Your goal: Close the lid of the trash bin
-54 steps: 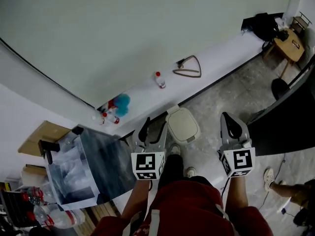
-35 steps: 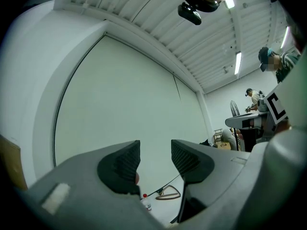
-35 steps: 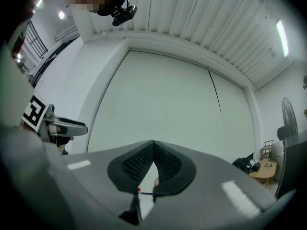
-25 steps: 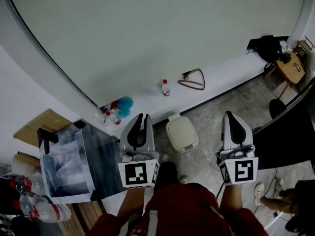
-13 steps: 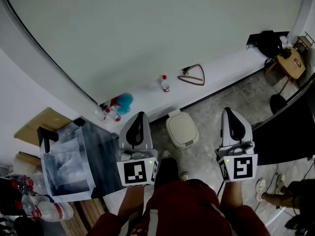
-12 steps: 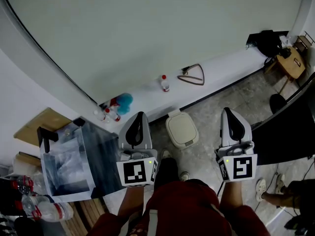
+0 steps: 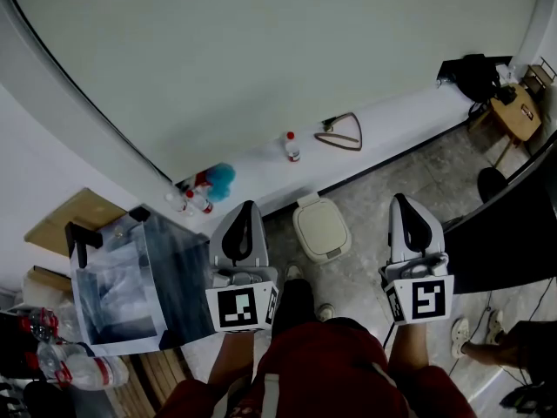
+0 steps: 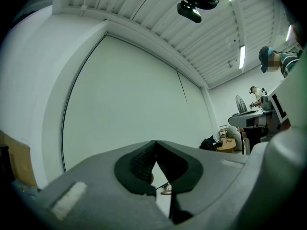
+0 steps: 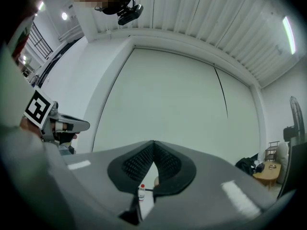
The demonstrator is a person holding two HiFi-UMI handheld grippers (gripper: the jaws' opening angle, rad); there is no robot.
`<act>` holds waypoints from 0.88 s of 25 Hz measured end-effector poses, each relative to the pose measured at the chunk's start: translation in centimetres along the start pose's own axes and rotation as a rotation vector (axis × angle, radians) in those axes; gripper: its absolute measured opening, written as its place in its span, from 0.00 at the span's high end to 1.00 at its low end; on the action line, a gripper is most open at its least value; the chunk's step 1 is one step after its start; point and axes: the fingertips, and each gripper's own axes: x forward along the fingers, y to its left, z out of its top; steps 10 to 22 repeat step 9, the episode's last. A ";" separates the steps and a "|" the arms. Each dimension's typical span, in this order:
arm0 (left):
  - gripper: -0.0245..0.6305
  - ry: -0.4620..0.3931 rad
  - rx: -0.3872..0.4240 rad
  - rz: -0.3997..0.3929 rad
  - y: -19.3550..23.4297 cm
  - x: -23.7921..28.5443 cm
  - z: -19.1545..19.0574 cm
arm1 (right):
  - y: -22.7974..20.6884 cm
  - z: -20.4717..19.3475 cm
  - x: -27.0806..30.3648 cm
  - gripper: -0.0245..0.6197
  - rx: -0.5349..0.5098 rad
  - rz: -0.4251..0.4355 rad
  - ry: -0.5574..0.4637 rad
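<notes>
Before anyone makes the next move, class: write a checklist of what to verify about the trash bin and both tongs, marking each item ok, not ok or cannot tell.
1. Lid of the small cream plastic trash bin lies down flat: ok.
2. Lid seated fully all round: cannot tell from above.
3. Left tongs shut, nothing between them: ok.
4. Right tongs shut, nothing between them: ok.
5. Both tongs apart from the bin, one to either side: ok.
</notes>
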 end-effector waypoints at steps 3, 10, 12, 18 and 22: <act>0.96 0.002 0.001 0.000 -0.1 0.0 -0.1 | -0.2 0.1 0.0 0.96 0.018 -0.001 -0.007; 0.96 -0.006 -0.002 -0.010 -0.6 -0.3 -0.1 | -0.5 -0.1 -0.4 0.96 0.023 -0.003 -0.007; 0.96 -0.006 -0.002 -0.010 -0.6 -0.3 -0.1 | -0.5 -0.1 -0.4 0.96 0.023 -0.003 -0.007; 0.96 -0.006 -0.002 -0.010 -0.6 -0.3 -0.1 | -0.5 -0.1 -0.4 0.96 0.023 -0.003 -0.007; 0.96 -0.006 -0.002 -0.010 -0.6 -0.3 -0.1 | -0.5 -0.1 -0.4 0.96 0.023 -0.003 -0.007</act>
